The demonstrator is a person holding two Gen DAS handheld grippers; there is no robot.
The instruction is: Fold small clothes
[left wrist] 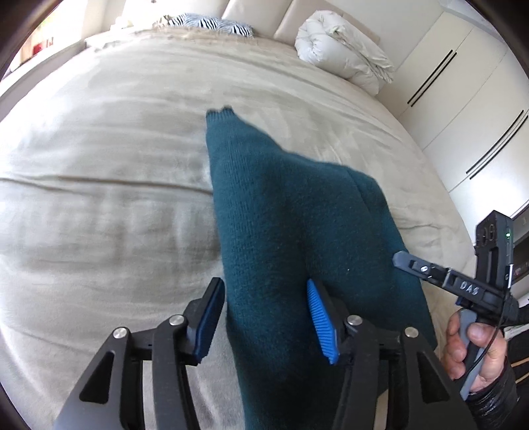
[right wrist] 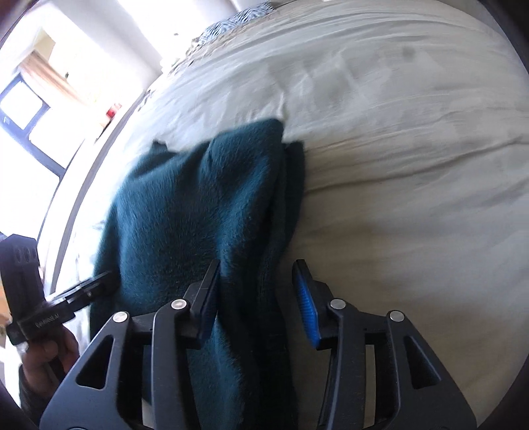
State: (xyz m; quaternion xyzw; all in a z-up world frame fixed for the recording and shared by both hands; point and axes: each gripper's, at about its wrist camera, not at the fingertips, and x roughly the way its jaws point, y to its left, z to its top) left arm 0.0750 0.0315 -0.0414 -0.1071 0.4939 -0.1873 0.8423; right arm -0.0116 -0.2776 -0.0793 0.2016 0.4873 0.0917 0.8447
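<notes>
A dark teal knit garment lies on the beige bed cover, with a sleeve reaching toward the bed's far side. My left gripper is open, its blue-padded fingers astride the garment's near part. In the right wrist view the same teal garment lies bunched on the bed cover. My right gripper is open too, with the garment's edge between its fingers. Each gripper shows at the side of the other's view: the right one and the left one both touch the garment's edge.
A rolled white duvet and a zebra-print pillow lie at the head of the bed. White wardrobe doors stand to the right. A bright window is beyond the bed's left edge.
</notes>
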